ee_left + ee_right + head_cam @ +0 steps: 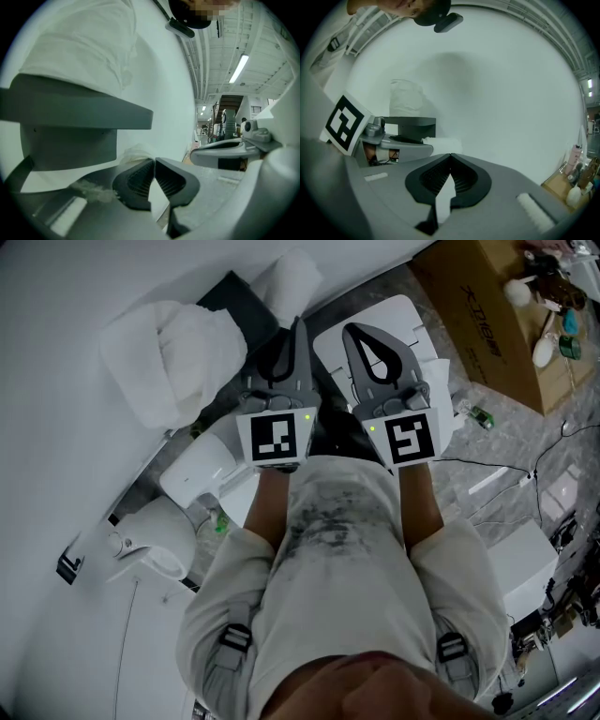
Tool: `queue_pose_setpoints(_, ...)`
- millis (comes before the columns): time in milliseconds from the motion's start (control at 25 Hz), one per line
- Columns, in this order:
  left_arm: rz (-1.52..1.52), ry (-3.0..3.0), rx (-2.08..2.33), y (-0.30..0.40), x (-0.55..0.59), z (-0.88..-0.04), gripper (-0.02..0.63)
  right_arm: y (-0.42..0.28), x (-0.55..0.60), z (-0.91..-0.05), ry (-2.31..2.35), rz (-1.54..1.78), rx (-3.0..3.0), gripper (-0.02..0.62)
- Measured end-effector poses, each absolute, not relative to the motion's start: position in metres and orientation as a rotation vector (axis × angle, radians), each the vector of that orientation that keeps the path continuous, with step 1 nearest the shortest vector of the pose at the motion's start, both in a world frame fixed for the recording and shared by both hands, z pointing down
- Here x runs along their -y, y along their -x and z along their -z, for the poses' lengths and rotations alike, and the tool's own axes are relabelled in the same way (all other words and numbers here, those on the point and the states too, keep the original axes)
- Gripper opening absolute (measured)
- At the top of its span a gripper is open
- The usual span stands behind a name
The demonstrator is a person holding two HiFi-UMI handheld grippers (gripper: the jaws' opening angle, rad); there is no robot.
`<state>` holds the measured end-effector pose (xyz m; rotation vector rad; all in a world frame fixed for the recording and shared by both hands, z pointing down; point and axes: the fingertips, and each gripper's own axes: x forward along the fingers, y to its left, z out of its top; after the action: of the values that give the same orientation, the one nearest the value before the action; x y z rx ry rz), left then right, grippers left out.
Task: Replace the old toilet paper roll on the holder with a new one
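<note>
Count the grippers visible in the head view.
2. The left gripper sits left of centre, and the right gripper is close beside it on its right. Both have their fingers shut. None seems hidden.

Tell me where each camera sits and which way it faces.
Head view: on the person's head, facing steeply down onto the left gripper, right gripper and holder; the person's torso fills the bottom.
Left gripper view: rides the left gripper, facing along its shut jaws to the holder and wall; the right gripper shows at right.
Right gripper view: rides the right gripper, facing along its shut jaws to the wall; the left gripper shows at left.
Shared: both gripper views see the holder.
</note>
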<state>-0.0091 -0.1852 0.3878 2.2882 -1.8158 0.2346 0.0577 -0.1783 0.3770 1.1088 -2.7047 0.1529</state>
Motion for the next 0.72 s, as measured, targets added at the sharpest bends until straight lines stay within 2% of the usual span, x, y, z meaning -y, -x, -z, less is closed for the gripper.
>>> queue_pose_setpoints(720, -0.287, -2.358, 1.766, -0.005, 0.193, -0.386, 0.015, -0.065, 0.187, -0.377, -1.131, -0.156, 2.705, 0.002)
